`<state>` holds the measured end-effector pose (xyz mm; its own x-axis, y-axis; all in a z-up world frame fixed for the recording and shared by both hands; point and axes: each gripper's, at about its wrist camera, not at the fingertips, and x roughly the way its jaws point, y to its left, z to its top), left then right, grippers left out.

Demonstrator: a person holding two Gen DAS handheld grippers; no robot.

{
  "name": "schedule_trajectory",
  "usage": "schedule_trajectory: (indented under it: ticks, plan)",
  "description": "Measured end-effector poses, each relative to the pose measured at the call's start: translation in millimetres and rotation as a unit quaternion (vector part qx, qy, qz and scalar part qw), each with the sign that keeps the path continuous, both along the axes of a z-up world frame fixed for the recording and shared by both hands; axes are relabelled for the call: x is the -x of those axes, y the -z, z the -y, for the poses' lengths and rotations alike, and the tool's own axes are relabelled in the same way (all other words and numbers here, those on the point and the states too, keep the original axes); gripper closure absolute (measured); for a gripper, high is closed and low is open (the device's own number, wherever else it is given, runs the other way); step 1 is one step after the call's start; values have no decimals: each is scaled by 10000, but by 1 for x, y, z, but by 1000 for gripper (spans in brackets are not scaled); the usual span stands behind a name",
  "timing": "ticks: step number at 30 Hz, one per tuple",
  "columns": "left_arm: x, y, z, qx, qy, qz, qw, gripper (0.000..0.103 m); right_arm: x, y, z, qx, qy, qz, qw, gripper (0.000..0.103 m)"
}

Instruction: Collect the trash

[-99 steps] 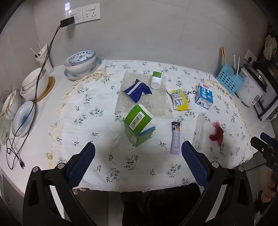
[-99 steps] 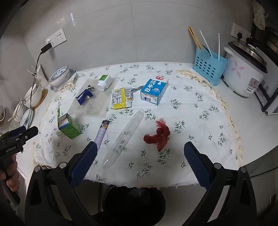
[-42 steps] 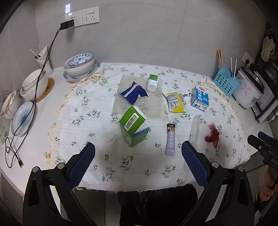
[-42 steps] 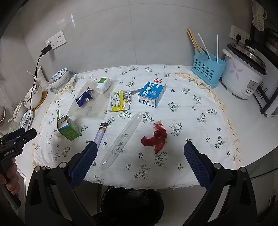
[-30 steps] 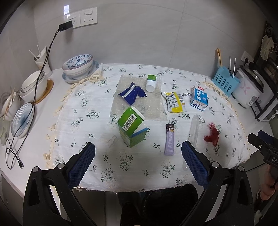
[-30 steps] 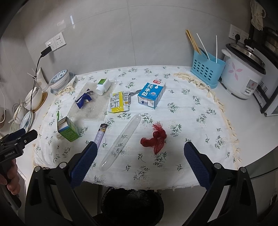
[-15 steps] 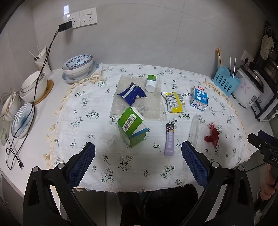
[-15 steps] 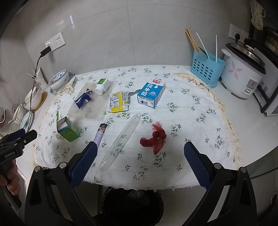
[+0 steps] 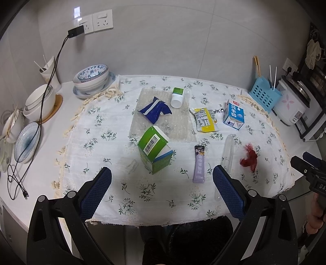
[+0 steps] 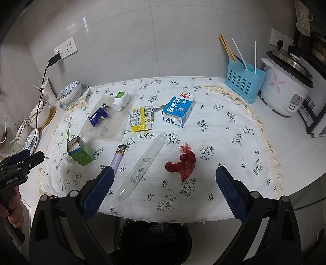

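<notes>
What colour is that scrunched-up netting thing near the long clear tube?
The netting is red, lying on the flowery tablecloth. It shows best in the right wrist view.

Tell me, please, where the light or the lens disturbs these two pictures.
Left wrist view: a bright reflection sits on the wall above the sockets, the corners go black, and the table edge bows. Right wrist view: a similar glare streak on the wall, strong fisheye bending at the rice cooker, and the bin under the table is nearly lost in dark.
</notes>
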<state>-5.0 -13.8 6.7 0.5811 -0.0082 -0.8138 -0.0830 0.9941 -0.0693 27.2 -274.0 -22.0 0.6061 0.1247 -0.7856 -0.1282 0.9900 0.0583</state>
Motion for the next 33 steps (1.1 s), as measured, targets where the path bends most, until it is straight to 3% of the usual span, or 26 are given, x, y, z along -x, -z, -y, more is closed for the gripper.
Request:
schedule_trajectory:
  ticks: [12,22,33]
  plan:
    - [-37,54,-11,-135,21,-423,9990,6,-47,17,-11,186,29,-163,9997,7]
    - [-71,100,-24,-164,189,-616,9978,6,-129,42,-18,338,268,-527,9977,7]
    - [-91,122,-27,-159,418,-658,9968,6,-223,62,-12,243,718,-1033,9918,8]
